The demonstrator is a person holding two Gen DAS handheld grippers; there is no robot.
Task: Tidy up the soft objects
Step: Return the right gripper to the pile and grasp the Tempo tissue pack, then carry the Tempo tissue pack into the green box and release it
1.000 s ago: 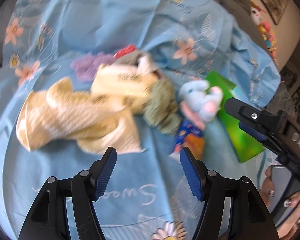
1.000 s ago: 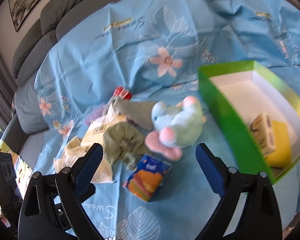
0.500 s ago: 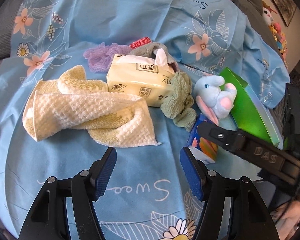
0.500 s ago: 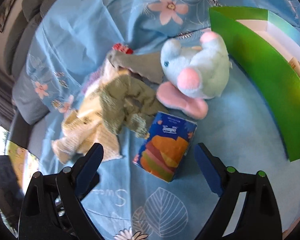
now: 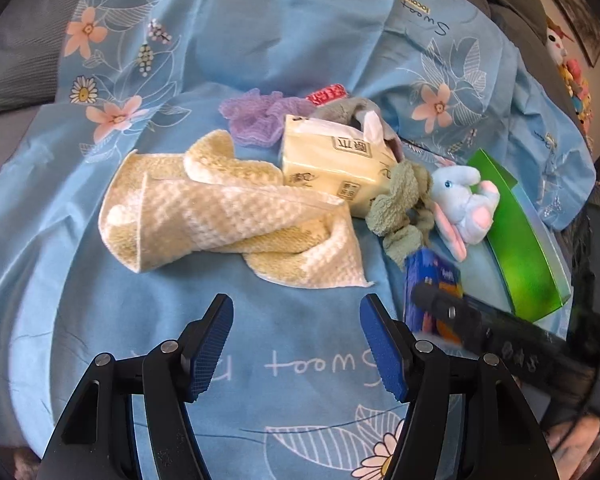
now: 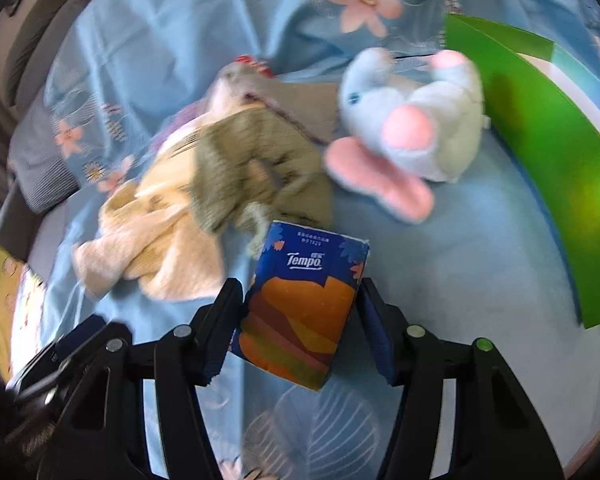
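Two claws are working here, and mine on the right, the right claw [image 6: 300, 320], is closing around the Tempo tissue pack [image 6: 304, 300], which is standing between its blue pads. Both pads are looking level with the pack's sides, apparently just touching, though I cannot tell yet whether they are pressing. I am judging this as the grasping step for the pack. Next I am needing a firm but gentle pinch, since the soft pack will be giving under pressure, then a lift and a carry to the green box [image 6: 540, 152], which is lying ahead and to the right of this claw, its white inside barely showing from here.

My left claw [image 5: 296, 340] is hanging spread and empty over the blue flowered sheet [image 5: 100, 320], with nothing between its pads.

Counting what is lying ahead of the claws: one blue plush elephant [image 6: 412, 120] ahead-right of the pack and just beside the box; one green cloth [image 6: 252, 172] crumpled just beyond the pack; one cream waffle towel [image 5: 228, 216] ahead of the left claw; one cream tissue packet [image 5: 336, 168] beyond that towel; one purple knitted piece [image 5: 256, 120] farther back; one small red item [image 5: 326, 94], too hidden to name; and one grey cloth [image 5: 340, 110] behind the packet.
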